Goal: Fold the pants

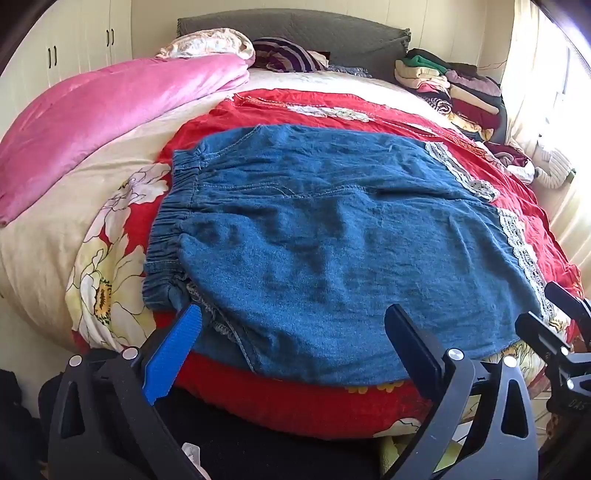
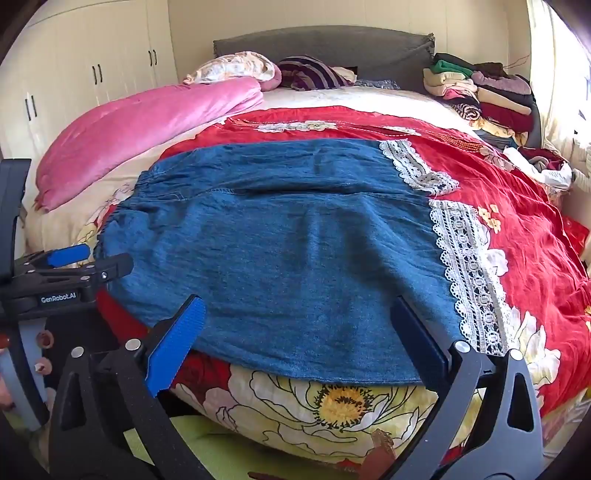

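Blue denim pants with an elastic waistband at the left and white lace cuffs at the right lie spread flat across a red floral bedspread. My left gripper is open and empty at the near edge by the waistband. In the right wrist view the pants fill the middle, with the lace cuffs at the right. My right gripper is open and empty over the near hem. The left gripper shows at the left there.
A pink quilt lies at the bed's left. Pillows sit by the grey headboard. A pile of folded clothes stands at the far right corner. White wardrobe doors are on the left wall.
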### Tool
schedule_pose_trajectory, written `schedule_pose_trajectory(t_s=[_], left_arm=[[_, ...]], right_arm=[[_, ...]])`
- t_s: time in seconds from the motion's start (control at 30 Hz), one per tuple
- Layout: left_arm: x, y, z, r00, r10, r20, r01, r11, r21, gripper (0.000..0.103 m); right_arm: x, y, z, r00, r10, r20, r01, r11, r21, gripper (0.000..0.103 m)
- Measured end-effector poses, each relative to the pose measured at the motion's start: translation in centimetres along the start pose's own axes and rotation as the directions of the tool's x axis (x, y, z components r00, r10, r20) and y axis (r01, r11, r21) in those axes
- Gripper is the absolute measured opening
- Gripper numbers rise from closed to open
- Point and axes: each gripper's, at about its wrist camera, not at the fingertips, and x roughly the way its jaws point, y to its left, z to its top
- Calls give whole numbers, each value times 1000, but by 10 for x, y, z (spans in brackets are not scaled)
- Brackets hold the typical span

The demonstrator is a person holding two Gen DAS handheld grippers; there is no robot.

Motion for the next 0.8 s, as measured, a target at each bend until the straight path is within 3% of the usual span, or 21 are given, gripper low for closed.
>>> schedule_pose_trajectory(t_s=[0.8], left_arm=[[-6, -5, -1, 1000, -1, 4, 1, 1000, 27, 99]], right_arm=[[-2, 4, 0, 999, -32, -6, 32, 999, -16, 95]])
